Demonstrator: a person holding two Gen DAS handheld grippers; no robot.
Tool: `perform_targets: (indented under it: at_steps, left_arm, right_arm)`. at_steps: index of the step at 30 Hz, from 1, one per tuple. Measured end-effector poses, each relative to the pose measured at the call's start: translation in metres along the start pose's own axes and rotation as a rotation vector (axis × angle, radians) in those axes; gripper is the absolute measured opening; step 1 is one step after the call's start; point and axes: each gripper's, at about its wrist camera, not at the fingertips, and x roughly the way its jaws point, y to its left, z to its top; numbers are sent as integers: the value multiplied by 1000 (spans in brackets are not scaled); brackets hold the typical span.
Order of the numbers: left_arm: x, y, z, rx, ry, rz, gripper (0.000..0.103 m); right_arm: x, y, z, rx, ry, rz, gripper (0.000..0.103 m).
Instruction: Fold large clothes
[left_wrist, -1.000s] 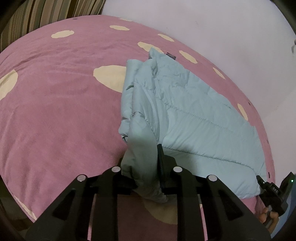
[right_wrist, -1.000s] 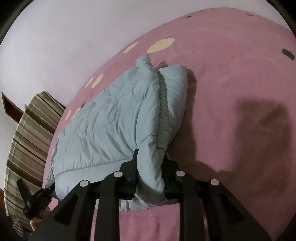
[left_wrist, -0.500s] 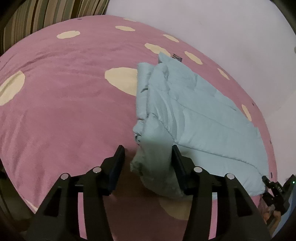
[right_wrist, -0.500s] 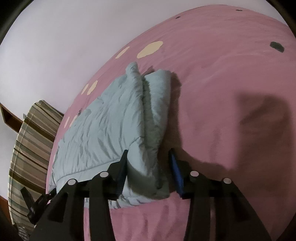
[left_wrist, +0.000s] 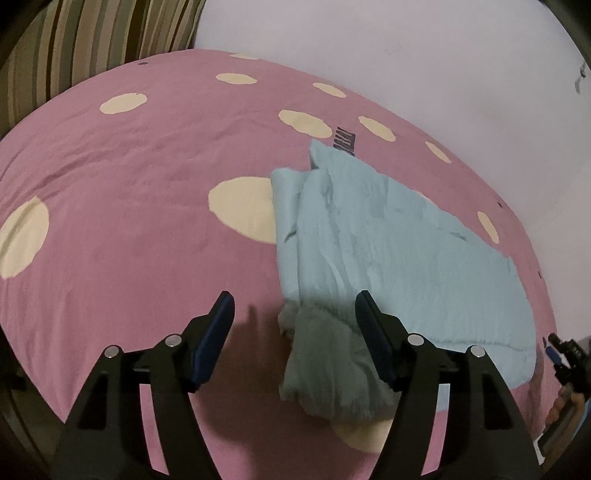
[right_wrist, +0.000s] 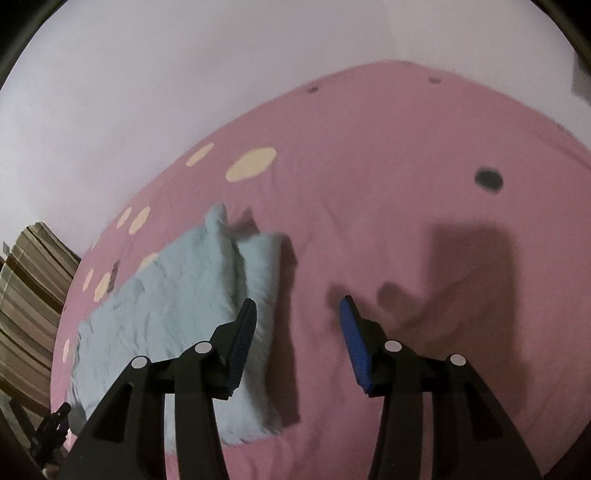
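A light blue quilted jacket (left_wrist: 399, 258) lies folded on the pink bedspread (left_wrist: 129, 206). My left gripper (left_wrist: 293, 306) is open and empty above the jacket's near left corner. The jacket also shows in the right wrist view (right_wrist: 177, 306), folded, with a thick edge on its right side. My right gripper (right_wrist: 299, 312) is open and empty, raised above that edge, its left finger over the cloth. The right gripper shows small at the far right of the left wrist view (left_wrist: 565, 354). The left gripper shows small at the bottom left of the right wrist view (right_wrist: 51, 428).
The pink bedspread (right_wrist: 406, 184) has cream spots and a dark spot (right_wrist: 488, 180). A striped pillow (left_wrist: 92, 48) lies at the far left corner; it also shows in the right wrist view (right_wrist: 26, 295). A white wall (left_wrist: 406, 55) runs along the far side.
Both grippers opened and let go of the jacket's edge, then lifted back from it. The jacket now lies flat on the bed.
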Motion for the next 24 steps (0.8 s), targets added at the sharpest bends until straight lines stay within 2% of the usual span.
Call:
perform_targets:
  at_steps: [3, 6, 8, 16, 24]
  left_arm:
    - [5, -3, 11, 3, 10, -26, 68]
    - [10, -8, 19, 24, 16, -35, 68]
    - [15, -10, 22, 34, 22, -36, 68]
    - [36, -11, 36, 46, 72, -48, 68]
    - [56, -11, 45, 76, 122, -59, 68]
  right_arm:
    - [-4, 32, 7, -75, -28, -1, 47]
    - [3, 73, 3, -161, -20, 40, 44]
    - [16, 107, -4, -224, 20, 89, 38]
    - [56, 208, -38, -398, 123, 197, 37]
    - [85, 237, -59, -432, 178, 161, 37]
